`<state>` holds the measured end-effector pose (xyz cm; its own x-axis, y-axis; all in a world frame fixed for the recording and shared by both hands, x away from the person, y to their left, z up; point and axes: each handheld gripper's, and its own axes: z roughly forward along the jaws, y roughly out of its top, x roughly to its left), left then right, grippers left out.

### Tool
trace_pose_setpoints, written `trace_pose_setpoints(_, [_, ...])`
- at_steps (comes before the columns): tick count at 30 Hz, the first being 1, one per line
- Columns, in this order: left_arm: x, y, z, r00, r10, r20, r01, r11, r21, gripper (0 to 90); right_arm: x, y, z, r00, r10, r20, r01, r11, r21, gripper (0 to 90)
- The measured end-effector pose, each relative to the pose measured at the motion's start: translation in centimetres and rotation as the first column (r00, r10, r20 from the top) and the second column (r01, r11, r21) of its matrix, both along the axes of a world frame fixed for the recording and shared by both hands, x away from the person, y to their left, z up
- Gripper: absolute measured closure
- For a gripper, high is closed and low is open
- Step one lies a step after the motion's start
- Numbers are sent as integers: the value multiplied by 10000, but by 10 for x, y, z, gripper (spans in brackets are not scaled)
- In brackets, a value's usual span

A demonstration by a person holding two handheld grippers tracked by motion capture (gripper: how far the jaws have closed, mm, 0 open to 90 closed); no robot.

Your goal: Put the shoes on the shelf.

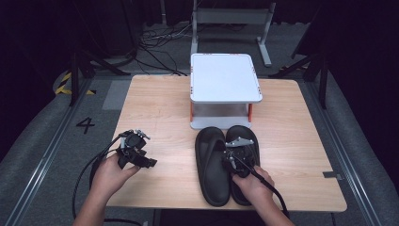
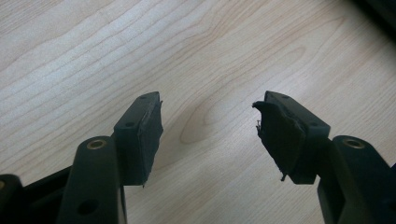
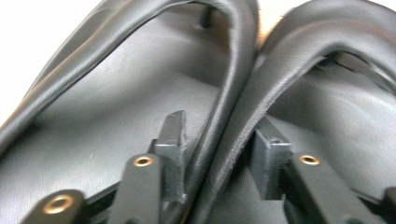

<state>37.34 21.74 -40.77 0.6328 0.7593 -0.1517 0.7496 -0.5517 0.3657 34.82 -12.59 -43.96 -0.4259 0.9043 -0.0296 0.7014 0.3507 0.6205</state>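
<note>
High view: two black sandals lie side by side on the table, low and right of centre, just below a white stand. The right claw sits on them, between both. The left claw is at lower left, over bare wood.

Left gripper view: the left claw stands wide open with nothing in it, the table under it.

Right gripper view: the right claw is pressed on the two inner straps of the sandals, which touch each other between the pads.
</note>
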Motion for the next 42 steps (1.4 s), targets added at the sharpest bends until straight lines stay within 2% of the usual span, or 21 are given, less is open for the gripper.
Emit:
trace_pose_setpoints(2, [0,-1,0,10000,1,-30,-1,10000,-23,395,3,-5,2,9995,-283,-158,286,9994,191,731])
trace_pose_setpoints(4, [0,-1,-1,10000,-15,-46,15,10000,-5,395,4,-7,3,9993,-338,-187,343,9991,253,740])
trace_pose_setpoints(7, [0,-1,-1,10000,-11,-63,11,10000,-6,395,5,-8,4,9996,-232,-186,236,9995,200,743])
trace_pose_setpoints(11, [0,0,-1,10000,-20,-71,20,10000,16,395,7,-12,9,9991,-398,-115,403,9978,526,744])
trace_pose_setpoints(16, [-2,0,-1,9999,41,-125,-41,10000,30,395,16,-18,26,9979,-621,162,604,9942,890,744])
trace_pose_setpoints(22, [-4,3,-2,9999,112,-125,-112,9999,34,395,32,-19,40,9960,-873,197,842,9887,1242,744])
trace_pose_setpoints(25, [-5,5,-1,9998,171,-72,-171,9999,-4,395,50,-15,47,9935,-1113,242,1062,9819,1571,743])
trace_pose_setpoints(28, [-6,7,-1,9998,214,-50,-214,9998,-22,395,60,-12,50,9900,-1376,298,1313,9791,1555,743])
trace_pose_setpoints(31, [-8,9,-2,9995,284,-142,-284,9996,-15,396,74,-7,53,9819,-1851,399,1767,9713,1590,744])
trace_pose_setpoints(35, [-9,11,-2,9994,326,-146,-326,9995,-6,395,92,-2,52,9765,-2142,248,2061,9611,1841,743])
trace_pose_setpoints(36, [-9,11,-2,9995,303,-73,-303,9995,-48,395,92,-2,52,9765,-2142,248,2061,9611,1841,743])
trace_pose_setpoints(37, [-10,12,-2,9995,322,-64,-323,9995,-47,396,101,0,50,9713,-2374,106,2313,9545,1883,743])
trace_pose_setpoints(38, [-9,12,-2,9994,336,-77,-336,9994,-60,396,101,0,50,9713,-2374,106,2313,9545,1883,743])
trace_pose_setpoints(42, [-8,11,-4,9995,288,-139,-288,9996,-35,396,114,4,47,9577,-2878,46,2797,9343,2209,742])
